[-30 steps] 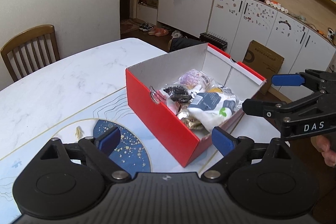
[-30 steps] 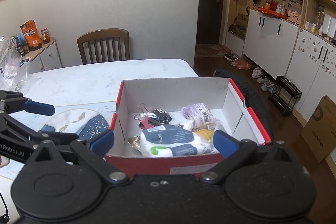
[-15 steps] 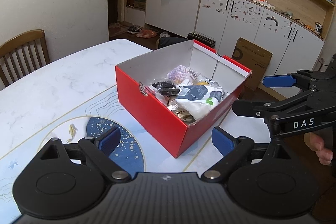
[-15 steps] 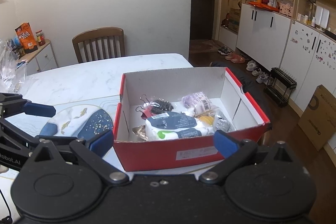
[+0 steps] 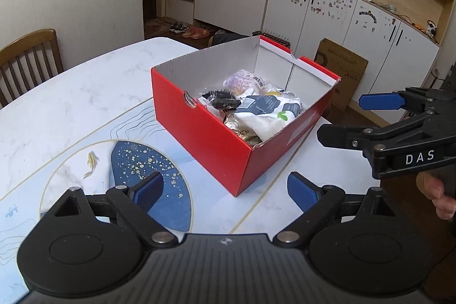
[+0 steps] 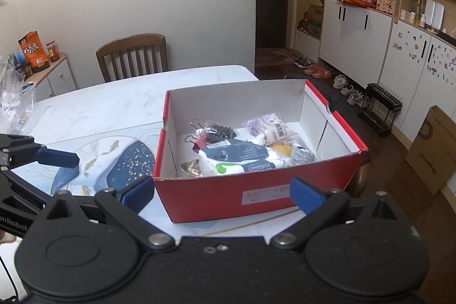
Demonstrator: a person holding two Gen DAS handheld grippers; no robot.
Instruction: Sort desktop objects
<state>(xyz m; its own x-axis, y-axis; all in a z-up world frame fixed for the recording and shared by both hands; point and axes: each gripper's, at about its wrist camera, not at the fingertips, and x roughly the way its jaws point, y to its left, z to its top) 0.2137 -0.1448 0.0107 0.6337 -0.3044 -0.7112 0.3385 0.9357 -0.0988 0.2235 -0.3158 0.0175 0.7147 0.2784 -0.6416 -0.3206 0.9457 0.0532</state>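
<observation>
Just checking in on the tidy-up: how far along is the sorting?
Done: packets and binder clips lie in the red box. In hand: nothing; the left gripper and right gripper are open and empty. Left: no loose items show on the table nearby.

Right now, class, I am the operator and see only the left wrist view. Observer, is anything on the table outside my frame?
Observer: Yes, the right wrist view shows a crumpled clear plastic bag at the table's left edge.
Operator: Anything beyond it?
Observer: A low cabinet carrying an orange snack bag.
Operator: And inside the red box?
Observer: A reddish binder clip with wire handles, just behind the white pouch.
</observation>
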